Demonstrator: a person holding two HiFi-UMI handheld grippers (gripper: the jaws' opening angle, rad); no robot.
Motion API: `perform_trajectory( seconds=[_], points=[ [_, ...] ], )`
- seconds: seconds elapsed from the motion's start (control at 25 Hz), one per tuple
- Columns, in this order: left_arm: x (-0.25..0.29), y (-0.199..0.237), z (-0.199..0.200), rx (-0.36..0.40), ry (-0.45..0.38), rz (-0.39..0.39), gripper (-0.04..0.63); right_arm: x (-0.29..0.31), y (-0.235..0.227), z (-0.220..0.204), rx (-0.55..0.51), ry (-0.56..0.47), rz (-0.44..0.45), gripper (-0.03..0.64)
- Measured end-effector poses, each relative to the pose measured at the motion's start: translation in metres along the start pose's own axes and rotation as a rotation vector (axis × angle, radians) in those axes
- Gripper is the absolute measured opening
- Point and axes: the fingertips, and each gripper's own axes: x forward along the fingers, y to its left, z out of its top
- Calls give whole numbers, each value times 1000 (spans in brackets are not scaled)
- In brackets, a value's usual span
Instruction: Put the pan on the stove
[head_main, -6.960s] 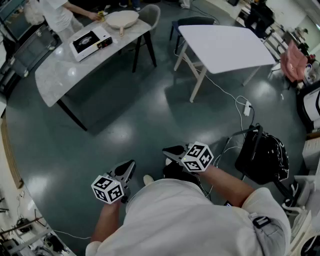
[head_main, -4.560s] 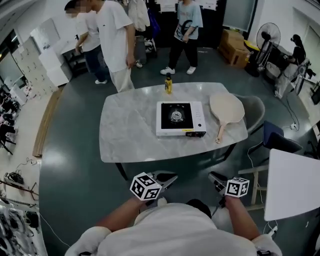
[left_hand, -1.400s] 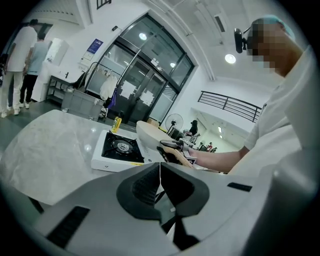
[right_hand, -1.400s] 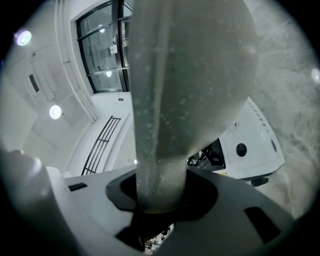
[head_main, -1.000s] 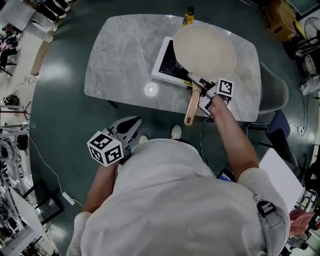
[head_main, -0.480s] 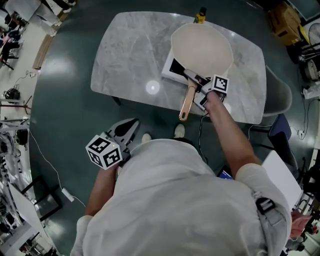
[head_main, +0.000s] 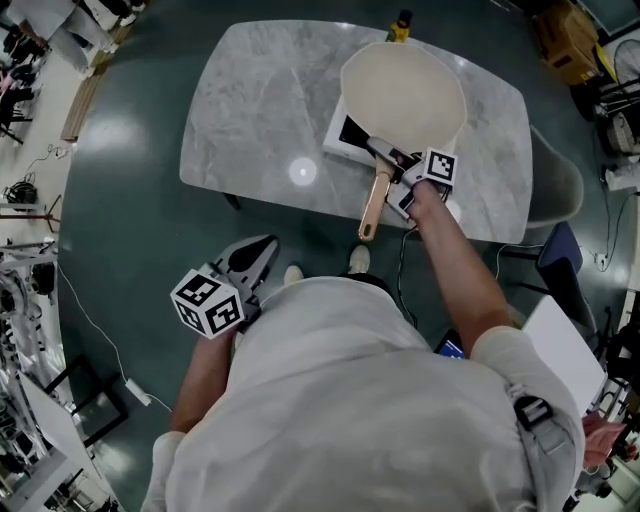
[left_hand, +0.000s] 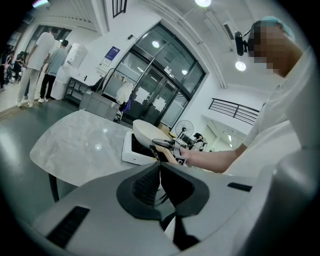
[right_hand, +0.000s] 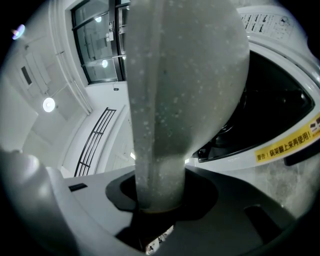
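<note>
Cream frying pan (head_main: 402, 95) is over the portable gas stove (head_main: 345, 135) by the marble table's (head_main: 250, 110) far edge, its handle pinched by the right gripper (head_main: 400, 170). The left gripper (head_main: 264, 244) hangs near the body, jaws pressed together, empty. Placing looks nearly done; next, settle the pan level and release. One pan, one stove, one bottle (head_main: 400, 25).

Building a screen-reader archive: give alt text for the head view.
The right gripper clamps the handle of a cream frying pan over a portable gas stove on a grey marble table. The left gripper hangs shut by the person's waist.
</note>
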Motion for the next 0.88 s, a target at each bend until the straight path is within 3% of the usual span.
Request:
perform_trajectory(
  seconds=[0.32, 0.88],
  points=[
    [-7, 9, -1, -3, -3, 3, 20, 8, -1, -4, 9, -20, 1, 149],
    [-4, 6, 3, 4, 1, -16, 20, -3, -7, 1, 17, -64, -10, 262]
  ],
)
